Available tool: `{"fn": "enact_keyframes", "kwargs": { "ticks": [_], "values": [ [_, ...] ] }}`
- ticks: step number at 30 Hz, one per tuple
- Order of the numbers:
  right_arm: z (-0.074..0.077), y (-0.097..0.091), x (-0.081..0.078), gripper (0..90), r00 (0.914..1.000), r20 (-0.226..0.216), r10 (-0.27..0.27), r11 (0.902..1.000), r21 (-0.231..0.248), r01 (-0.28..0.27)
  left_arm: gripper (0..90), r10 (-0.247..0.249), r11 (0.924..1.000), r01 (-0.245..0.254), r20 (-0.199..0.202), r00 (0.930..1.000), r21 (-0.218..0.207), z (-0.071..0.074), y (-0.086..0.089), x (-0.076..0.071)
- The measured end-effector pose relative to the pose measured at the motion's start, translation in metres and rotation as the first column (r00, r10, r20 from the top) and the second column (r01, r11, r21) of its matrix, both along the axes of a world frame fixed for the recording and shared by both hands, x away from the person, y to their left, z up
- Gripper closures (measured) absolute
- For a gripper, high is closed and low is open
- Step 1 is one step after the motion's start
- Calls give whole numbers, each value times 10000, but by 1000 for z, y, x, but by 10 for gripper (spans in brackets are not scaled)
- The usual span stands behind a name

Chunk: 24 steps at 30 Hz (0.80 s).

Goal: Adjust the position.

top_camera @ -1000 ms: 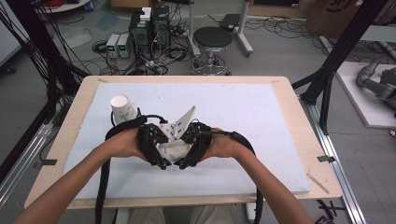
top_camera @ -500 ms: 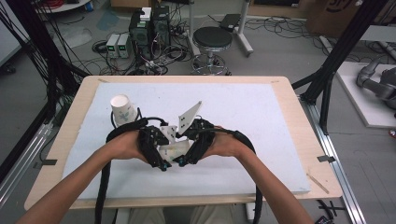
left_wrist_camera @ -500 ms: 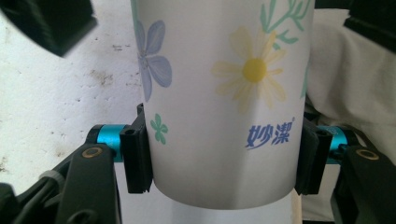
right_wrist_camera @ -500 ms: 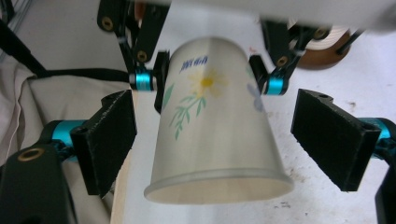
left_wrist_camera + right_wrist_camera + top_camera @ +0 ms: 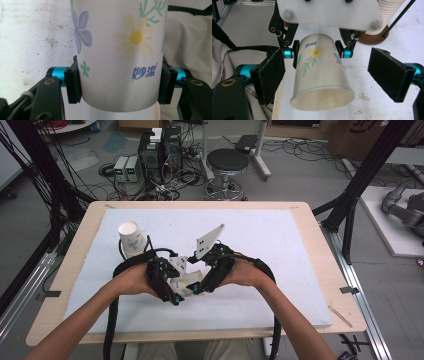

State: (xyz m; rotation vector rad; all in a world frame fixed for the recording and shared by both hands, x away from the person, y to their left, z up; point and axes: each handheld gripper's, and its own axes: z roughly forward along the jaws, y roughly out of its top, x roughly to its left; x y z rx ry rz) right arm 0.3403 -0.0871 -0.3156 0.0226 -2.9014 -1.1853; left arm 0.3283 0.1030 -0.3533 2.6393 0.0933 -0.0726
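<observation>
L claw (image 5: 117,87) clenched on floral cup (image 5: 120,50), lying sideways, mouth facing R claw (image 5: 334,77) at 12; R released, just opened, pads astride rim.

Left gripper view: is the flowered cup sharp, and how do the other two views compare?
Left gripper view: the flowered paper cup is sharp and evenly lit, without glare. Right gripper view: the near fingers look slightly soft. High view: coarse and blocky.

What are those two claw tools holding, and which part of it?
The left gripper clamps a flowered paper cup by its sides near the closed base. The right gripper holds nothing; its jaws have just opened around the cup's rim end.
</observation>
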Motion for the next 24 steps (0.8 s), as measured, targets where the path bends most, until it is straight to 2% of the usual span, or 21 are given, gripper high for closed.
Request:
{"fn": "enact_keyframes", "kwargs": {
  "ticks": [4, 6, 12, 16, 20, 22, 23, 24],
  "values": [
    [1, -3, 1, 147, 10000, 6, -31, 9999, 147, 31, 366, 86, 9993, -86, 9, 10000, -373, -1, 4, -2],
    [2, -5, 1, 147, 10000, 1, -52, 9997, 231, 52, 367, 461, 9944, -469, -98, 9989, -946, -2, 9, -3],
    [7, -15, 2, 147, 9995, 84, -312, 9977, 610, 306, 367, 630, 9818, -624, -25, 9980, -1795, -4, 21, -7],
    [11, -22, 3, 147, 9988, 80, -491, 9948, 901, 482, 367, 962, 9622, -921, 37, 9954, -2565, -8, 30, -9],
    [13, -28, 4, 147, 9979, 120, -633, 9922, 1079, 616, 367, 1277, 9380, -1209, -6, 9918, -3249, -8, 38, -11],
    [14, -31, 3, 147, 9977, 106, -675, 9902, 1230, 657, 367, 1358, 9219, -1279, -42, 9907, -3656, -9, 43, -11],
    [14, -32, 4, 147, 9974, 89, -721, 9885, 1341, 703, 367, 1482, 9098, -1407, -110, 9889, -3905, -10, 45, -12],
    [13, -34, 4, 147, 9971, 60, -759, 9876, 1386, 743, 367, 1477, 9063, -1406, -128, 9889, -3985, -11, 46, -12]
  ]
}}
